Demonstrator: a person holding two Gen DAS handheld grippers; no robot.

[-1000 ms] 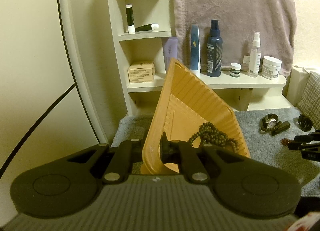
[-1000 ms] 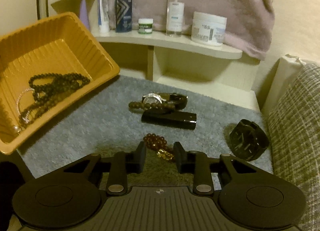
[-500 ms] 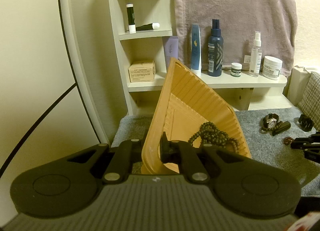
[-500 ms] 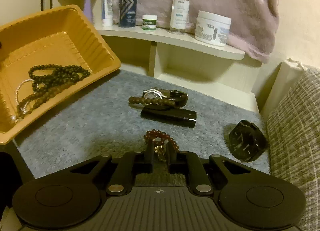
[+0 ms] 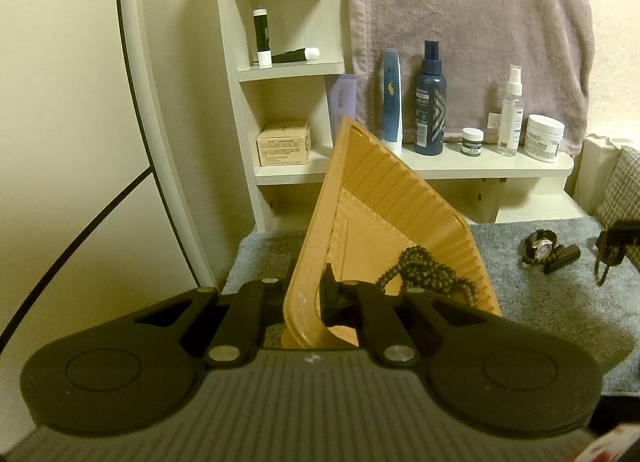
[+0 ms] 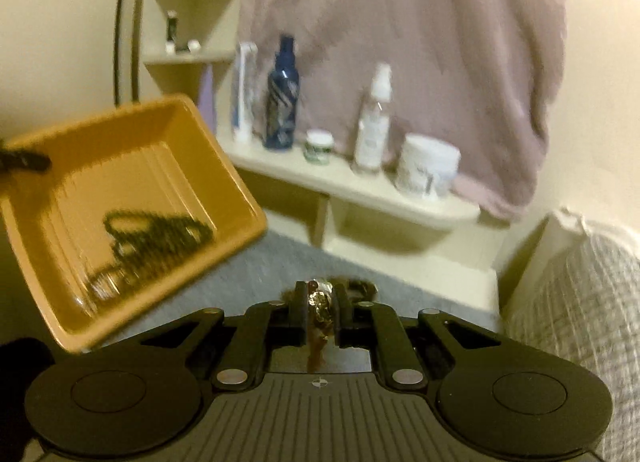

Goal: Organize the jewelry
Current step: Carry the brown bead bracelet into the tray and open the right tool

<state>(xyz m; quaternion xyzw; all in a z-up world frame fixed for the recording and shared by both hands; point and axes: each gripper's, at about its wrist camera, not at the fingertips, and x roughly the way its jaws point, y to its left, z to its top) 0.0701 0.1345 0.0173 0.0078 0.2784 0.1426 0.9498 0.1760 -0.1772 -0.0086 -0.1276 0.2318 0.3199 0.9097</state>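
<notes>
My right tongs [image 6: 318, 308] are clamped on the reddish-brown bead bracelet [image 6: 320, 312]; the jaws had just been closing, and now the beads and a shiny gold charm sit pinched between the pads, with a loop hanging below them. The bracelet is lifted clear of the grey mat [image 6: 280, 258], to the right of the orange tray [image 6: 120, 166] and lower in my right view, which is smeared with blur.

My left tongs [image 5: 306, 298] are closed on the tray's near wall [image 5: 308, 262], one pad outside and one inside, holding the tray tilted with its far end raised. Inside the tray, a heap of dark bead strands [image 5: 424, 276] lies against the lower wall; in the right view a paler strand shows among them, too blurred to make out.

To the right of the tray on the mat, a wristwatch with a dark bead bracelet [image 5: 540, 246] rests touching a small black case [image 5: 562, 264]. Behind the tray, a cream shelf [image 5: 480, 168] carries a white-and-blue tube [image 5: 391, 102], a navy spray bottle [image 5: 430, 102], a small green-labelled jar [image 5: 472, 141], a clear spray bottle [image 5: 511, 114] and a white tub [image 5: 543, 137]. A mauve towel [image 5: 468, 22] hangs above them.
</notes>
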